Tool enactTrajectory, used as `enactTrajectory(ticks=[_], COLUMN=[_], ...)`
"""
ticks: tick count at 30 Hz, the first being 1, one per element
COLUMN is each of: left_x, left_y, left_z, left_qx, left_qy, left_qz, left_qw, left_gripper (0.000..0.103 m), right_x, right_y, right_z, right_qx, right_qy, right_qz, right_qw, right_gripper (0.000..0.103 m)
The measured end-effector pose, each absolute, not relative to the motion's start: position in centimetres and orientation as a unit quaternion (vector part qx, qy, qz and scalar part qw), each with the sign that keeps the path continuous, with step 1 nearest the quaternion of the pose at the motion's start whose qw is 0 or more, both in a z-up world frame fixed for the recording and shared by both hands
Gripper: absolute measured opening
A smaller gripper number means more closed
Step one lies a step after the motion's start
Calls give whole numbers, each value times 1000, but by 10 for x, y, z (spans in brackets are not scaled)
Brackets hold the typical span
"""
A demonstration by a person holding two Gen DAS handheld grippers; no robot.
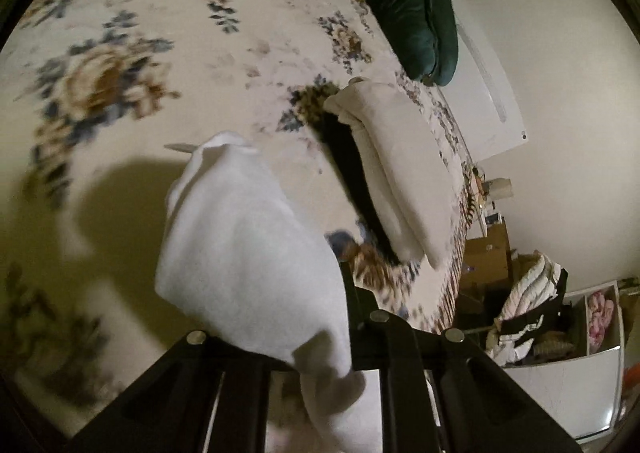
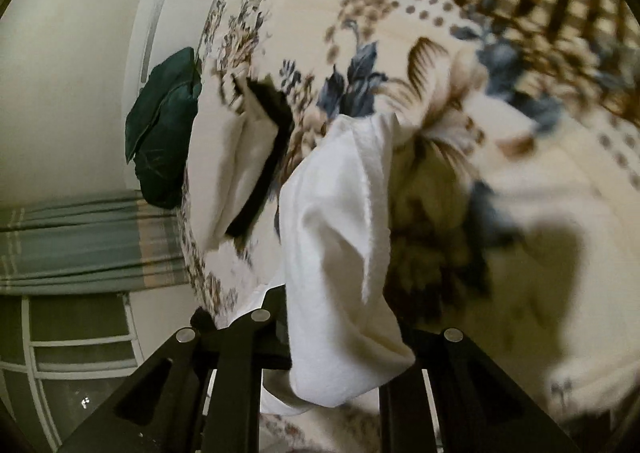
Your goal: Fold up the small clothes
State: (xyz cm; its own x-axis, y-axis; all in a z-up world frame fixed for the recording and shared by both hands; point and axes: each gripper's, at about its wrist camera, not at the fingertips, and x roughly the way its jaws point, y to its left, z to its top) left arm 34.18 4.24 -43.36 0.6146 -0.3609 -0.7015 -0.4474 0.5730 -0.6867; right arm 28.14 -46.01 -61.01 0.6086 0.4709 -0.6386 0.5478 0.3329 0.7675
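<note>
1. Left wrist view, far left: the bed (image 1: 160, 33) is covered with a cream bedspread printed with brown and blue flowers; the print is blurred, and a soft shadow lies across its lower left.
2. Centre: a white cloth (image 1: 240, 245), fleecy and matte, hangs in a loose cone-like drape. Its lower end is bunched in the left hand-held gripper (image 1: 320, 365), whose black fingers are clenched on it; the cloth is lifted clear of the bedspread.
3. Right of the cloth: a folded cream garment (image 1: 400, 173) lies flat on the bed with a black garment (image 1: 352, 181) tucked along its left edge, touching it.
4. Further right: dark green cushions (image 1: 400, 9), velvety, sit at the bed's edge against the pale wall.
5. Far right: an open white shelf compartment (image 1: 600, 317) holds a pink bundle; beside it sits a heap of pale and dark fabric.
6. Right wrist view, left to right: the green cushions (image 2: 164, 133), the cream stack (image 2: 232, 157) with its black strip, then the same white cloth (image 2: 340, 245), folded in soft vertical creases, gripped by the right hand-held gripper (image 2: 320, 369) above the flowered bed (image 2: 520, 213).
</note>
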Motion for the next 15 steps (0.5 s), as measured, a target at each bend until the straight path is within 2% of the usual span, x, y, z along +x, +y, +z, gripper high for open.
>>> enactTrajectory(ticks=[7, 12, 15], left_x=[261, 255, 290], left_y=[61, 64, 56], left_z=[-411, -437, -457], left_qx=[-463, -463, -461], left_qy=[533, 575, 583], left_qz=[61, 76, 69], left_qw=[705, 670, 666], left_gripper=[10, 10, 10], right_x=[182, 153, 178], right_y=[-438, -434, -439], right_z=[-568, -590, -616], right_qx=[573, 591, 600], right_qy=[507, 538, 543], right_qz=[-73, -105, -130], right_qw=[639, 592, 573], right_gripper=[17, 17, 17])
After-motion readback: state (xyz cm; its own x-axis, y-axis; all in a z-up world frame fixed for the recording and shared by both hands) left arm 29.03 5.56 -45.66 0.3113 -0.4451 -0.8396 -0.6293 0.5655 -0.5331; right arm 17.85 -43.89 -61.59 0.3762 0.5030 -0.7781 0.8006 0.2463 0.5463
